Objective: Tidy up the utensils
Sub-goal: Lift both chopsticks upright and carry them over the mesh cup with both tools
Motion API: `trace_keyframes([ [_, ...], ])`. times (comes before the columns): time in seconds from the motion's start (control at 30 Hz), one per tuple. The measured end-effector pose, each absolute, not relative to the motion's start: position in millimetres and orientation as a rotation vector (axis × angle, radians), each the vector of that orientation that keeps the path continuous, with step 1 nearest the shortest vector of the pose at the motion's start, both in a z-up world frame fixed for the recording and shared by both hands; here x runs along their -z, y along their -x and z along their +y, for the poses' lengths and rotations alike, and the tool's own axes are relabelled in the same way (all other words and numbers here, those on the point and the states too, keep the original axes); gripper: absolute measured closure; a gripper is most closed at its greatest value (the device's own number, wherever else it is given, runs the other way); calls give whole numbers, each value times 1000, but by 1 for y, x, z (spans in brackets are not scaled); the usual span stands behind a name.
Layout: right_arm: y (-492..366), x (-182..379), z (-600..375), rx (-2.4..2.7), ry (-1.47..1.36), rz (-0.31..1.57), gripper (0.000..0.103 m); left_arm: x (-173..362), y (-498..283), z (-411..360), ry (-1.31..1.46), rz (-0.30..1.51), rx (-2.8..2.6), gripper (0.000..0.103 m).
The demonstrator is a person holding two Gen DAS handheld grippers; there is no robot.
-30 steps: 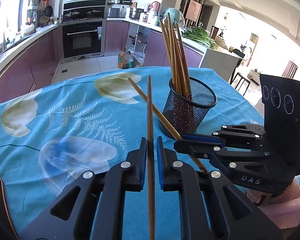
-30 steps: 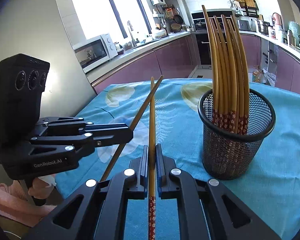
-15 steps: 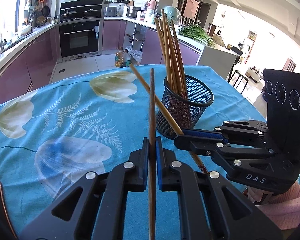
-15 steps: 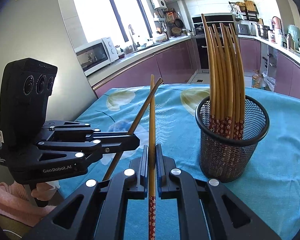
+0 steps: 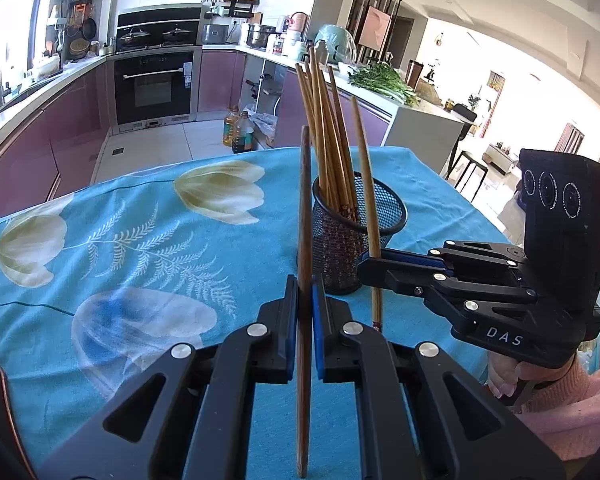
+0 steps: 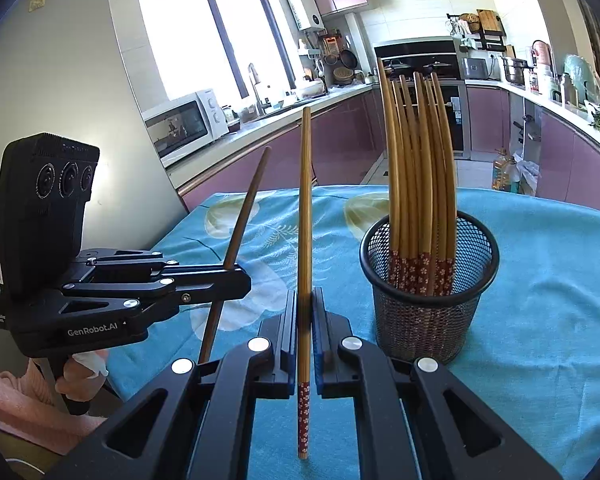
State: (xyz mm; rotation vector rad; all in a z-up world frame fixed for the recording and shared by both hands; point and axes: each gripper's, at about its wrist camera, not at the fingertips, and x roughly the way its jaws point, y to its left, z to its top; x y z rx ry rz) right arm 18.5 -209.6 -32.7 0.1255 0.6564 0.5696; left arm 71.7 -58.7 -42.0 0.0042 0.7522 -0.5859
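Observation:
A black mesh cup (image 5: 358,236) (image 6: 428,300) stands on the blue flowered tablecloth (image 5: 140,240) and holds several wooden chopsticks (image 6: 416,168). My left gripper (image 5: 305,300) is shut on a dark wooden chopstick (image 5: 304,208), held nearly upright just left of the cup. My right gripper (image 6: 305,312) is shut on a lighter chopstick (image 6: 305,208) with a red flowered end, held upright left of the cup. In the left wrist view the right gripper (image 5: 366,266) holds its chopstick (image 5: 366,176) in front of the cup. In the right wrist view the left gripper (image 6: 240,280) is at left.
The tablecloth (image 6: 540,280) covers a round table. Kitchen counters, an oven (image 5: 154,84) and a microwave (image 6: 184,126) lie beyond it. Oil bottles (image 5: 238,130) stand on the floor. The person's hands in pink sleeves hold both grippers at the table's near edge.
Both grippers have tilted their chopsticks from slanted toward upright and risen a little. The chopsticks no longer cross. The cup has not moved.

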Motion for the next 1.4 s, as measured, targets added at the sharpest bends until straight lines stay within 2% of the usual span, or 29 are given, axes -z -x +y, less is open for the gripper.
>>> trace_keyframes([
  [1.4,-9,0,-242,-529,-118,534,97,4,-65,-61,36,643,628,96],
])
